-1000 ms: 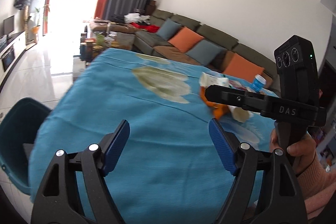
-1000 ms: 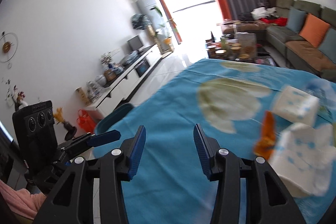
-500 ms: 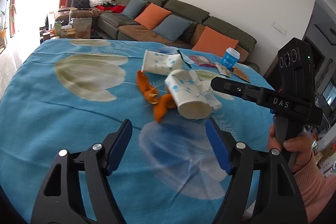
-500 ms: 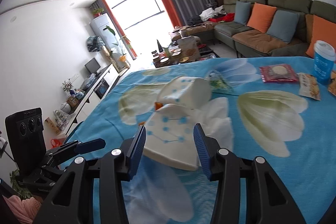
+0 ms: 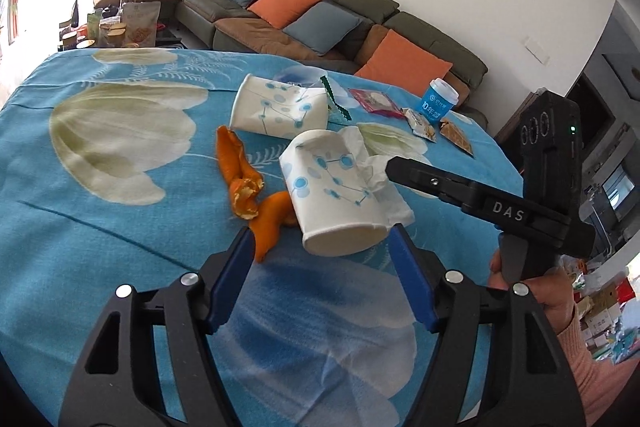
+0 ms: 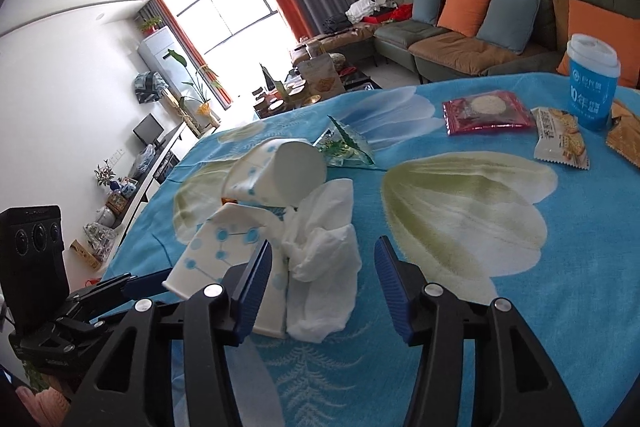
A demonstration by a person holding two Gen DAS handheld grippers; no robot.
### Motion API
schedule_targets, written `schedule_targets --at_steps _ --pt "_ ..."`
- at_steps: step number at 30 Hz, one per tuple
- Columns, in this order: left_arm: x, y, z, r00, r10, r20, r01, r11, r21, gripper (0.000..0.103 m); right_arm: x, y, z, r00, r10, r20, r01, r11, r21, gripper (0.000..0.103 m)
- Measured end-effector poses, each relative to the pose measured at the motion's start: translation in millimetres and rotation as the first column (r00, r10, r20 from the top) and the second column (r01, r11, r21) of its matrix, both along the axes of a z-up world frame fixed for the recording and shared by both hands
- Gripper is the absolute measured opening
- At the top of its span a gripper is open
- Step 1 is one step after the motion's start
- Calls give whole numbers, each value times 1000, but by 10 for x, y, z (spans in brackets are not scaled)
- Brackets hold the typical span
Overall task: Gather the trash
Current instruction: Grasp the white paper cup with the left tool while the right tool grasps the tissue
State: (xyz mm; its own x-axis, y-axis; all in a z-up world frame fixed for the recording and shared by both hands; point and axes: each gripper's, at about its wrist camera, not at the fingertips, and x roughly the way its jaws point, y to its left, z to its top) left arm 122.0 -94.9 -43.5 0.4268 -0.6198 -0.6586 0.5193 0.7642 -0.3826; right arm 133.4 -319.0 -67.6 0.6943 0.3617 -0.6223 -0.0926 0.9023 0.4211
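Reaching for trash on the cloth (image 5: 100, 247), nothing gripped yet.
Left gripper (image 5: 320, 283) wide but closing just short of near cup (image 5: 336, 199); right gripper (image 6: 320, 279) opening around tissue (image 6: 324, 267), pads clear. Next: straddle, squeeze gently. Both cups on their sides, crumpled; contents hidden.

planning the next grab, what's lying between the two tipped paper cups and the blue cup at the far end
Three snack packets lie on the blue cloth before the blue cup, clearest in the right wrist view.

My right tongs (image 5: 394, 169) hide part of the tissue (image 5: 370, 163). The orange peel (image 6: 226, 201) barely shows — cups cover it.
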Motion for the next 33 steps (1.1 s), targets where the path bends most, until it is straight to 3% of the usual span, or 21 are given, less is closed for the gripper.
schedule_targets --at_steps 4,7,11,15,20,33 --pt "80 -42 -30 999 3 -37 -4 1000 -17 62 95 -12 -60 1000 7 -25 -7 1000 22 51" --pt "116 -46 -49 999 5 -54 -7 999 -34 45 157 -19 -115 999 14 -45 -13 999 38 51" --pt "119 -35 -57 998 9 -56 -12 999 -51 37 169 -44 -134 998 25 -57 -21 997 68 49" --pt "88 -18 -32 999 4 -45 -7 998 -67 35 179 -17 -130 997 39 -59 -35 996 77 27" --pt "37 -13 35 1000 -7 -20 6 996 -86 31 119 -14 -80 999 36 -33 -33 996 83 11" --pt "-250 249 308 996 -11 92 22 993 -119 24 -142 -27 150 998 25 56 -30 996 90 8"
